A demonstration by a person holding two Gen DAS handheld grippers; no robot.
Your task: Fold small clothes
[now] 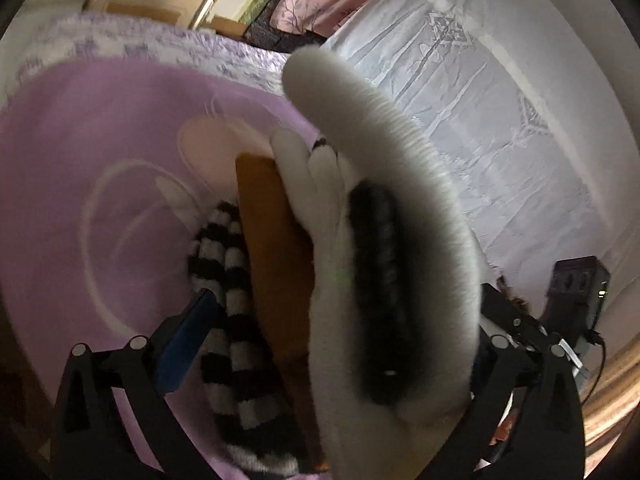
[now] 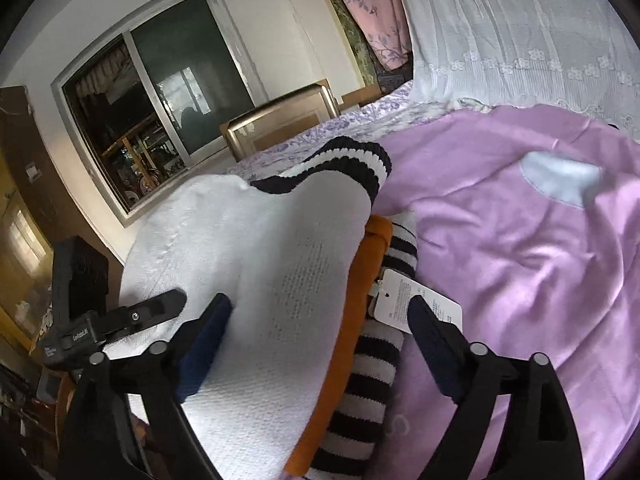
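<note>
The left gripper [image 1: 340, 320] is turned on its side, so the bed runs up the frame at a slant. Its jaws stand wide and press on a stack of 3 pieces. A blue pad [image 1: 188, 340] on one finger lies against the striped sock [image 1: 224, 272]; the other finger is mostly hidden behind the white sock [image 1: 360, 260], so contact on that side is unclear. The stack fills the gap between them.

The right gripper [image 2: 316, 336] comes in from the opposite end, also rolled over, with the window [image 2: 160, 92] tilted behind it. Its 2 blue-padded fingers are spread wide and clamp the same stack: one pad pushes into the white sock [image 2: 260, 260], the other sits against the striped sock [image 2: 372, 380] beside a paper tag [image 2: 416, 300].

Between those 2 socks lies an orange cloth [image 2: 352, 320], sandwiched flat. The white sock has a black-and-white cuff [image 2: 352, 164] at its far end. The stack sits over a lilac blanket [image 2: 520, 260] on the bed, pinched from both ends; whether it rests on the blanket or is lifted off it cannot be told. A white embroidered pillow [image 2: 520, 32] lies beyond.
</note>
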